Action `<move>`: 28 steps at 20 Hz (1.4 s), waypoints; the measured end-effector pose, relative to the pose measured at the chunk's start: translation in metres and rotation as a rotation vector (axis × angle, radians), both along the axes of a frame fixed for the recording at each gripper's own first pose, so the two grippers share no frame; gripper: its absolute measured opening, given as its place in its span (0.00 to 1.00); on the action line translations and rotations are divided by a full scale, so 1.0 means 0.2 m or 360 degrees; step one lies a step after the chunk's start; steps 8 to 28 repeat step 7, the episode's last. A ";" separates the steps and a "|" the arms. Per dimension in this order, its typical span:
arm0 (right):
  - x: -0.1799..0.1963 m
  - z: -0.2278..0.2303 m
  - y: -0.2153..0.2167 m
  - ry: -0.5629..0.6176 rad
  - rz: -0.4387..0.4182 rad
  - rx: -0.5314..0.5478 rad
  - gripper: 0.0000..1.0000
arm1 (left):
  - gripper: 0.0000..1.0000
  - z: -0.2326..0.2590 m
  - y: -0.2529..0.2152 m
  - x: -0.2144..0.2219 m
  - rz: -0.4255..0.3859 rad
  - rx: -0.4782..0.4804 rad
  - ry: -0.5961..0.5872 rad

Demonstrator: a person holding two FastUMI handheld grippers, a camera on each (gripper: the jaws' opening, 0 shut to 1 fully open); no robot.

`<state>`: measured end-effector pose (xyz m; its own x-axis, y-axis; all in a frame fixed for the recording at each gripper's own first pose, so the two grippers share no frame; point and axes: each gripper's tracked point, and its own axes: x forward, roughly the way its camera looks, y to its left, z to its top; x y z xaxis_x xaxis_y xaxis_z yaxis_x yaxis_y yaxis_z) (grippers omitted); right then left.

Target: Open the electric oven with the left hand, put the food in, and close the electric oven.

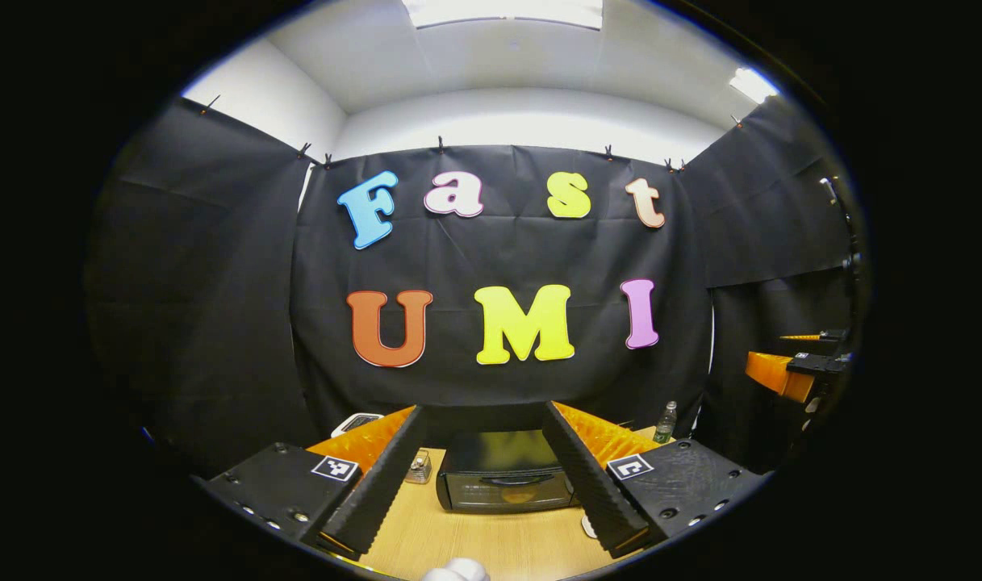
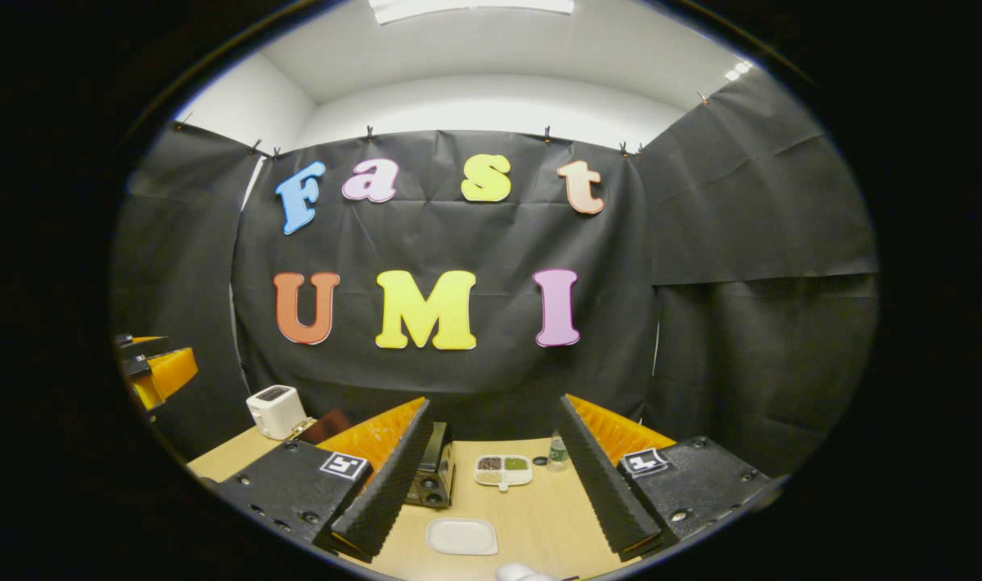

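While both grippers hang high above the wooden table (image 2: 539,516) with nothing between their fingers, the risks all lie in the approach to come. Farthest left in the right gripper view stands a white toaster (image 2: 275,410), well clear of the work and unlikely to matter. Next comes the left gripper (image 1: 478,472), its jaws spread wide and empty. They frame the electric oven (image 1: 503,482), which sits on the table straight ahead with its dark glass door shut. The door handle (image 1: 511,479) is a thin bar across that glass, so a descent that drifts sideways could put a finger on the pane instead, or shove the whole oven backward. A small jar-like object (image 1: 419,466), too blurred to identify, stands just beside the oven's left wall and could be knocked by the outer finger.

Moving right, the right gripper (image 2: 491,476) is likewise wide open and holds nothing. Below it lies a white plate (image 2: 461,536), and beyond that a divided dish of food (image 2: 503,470) sits near the oven's side (image 2: 434,472). Its shallow rim gives the fingers little to pinch, so it may tilt and spill. A small bottle (image 2: 557,452) stands close to the dish's right and could topple during the reach. Loading before the door is fully down would jam the dish against it.
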<state>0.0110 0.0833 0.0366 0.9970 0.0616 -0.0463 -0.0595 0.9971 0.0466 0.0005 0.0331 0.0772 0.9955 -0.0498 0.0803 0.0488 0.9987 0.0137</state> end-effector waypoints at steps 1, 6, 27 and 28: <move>0.00 0.00 -0.01 -0.0001 -0.0010 0.0002 0.96 | 0.88 0.01 0.00 0.00 -0.0002 -0.0006 -0.0002; -0.01 0.02 -0.01 -0.0009 -0.0019 -0.0001 0.96 | 0.88 0.06 0.01 0.00 0.0001 0.0010 -0.0039; -0.01 0.02 -0.01 -0.0007 -0.0016 -0.0002 0.96 | 1.00 0.06 0.01 0.00 0.0000 0.0010 -0.0043; -0.01 0.02 -0.01 -0.0007 -0.0016 -0.0002 0.96 | 1.00 0.06 0.01 0.00 0.0000 0.0010 -0.0043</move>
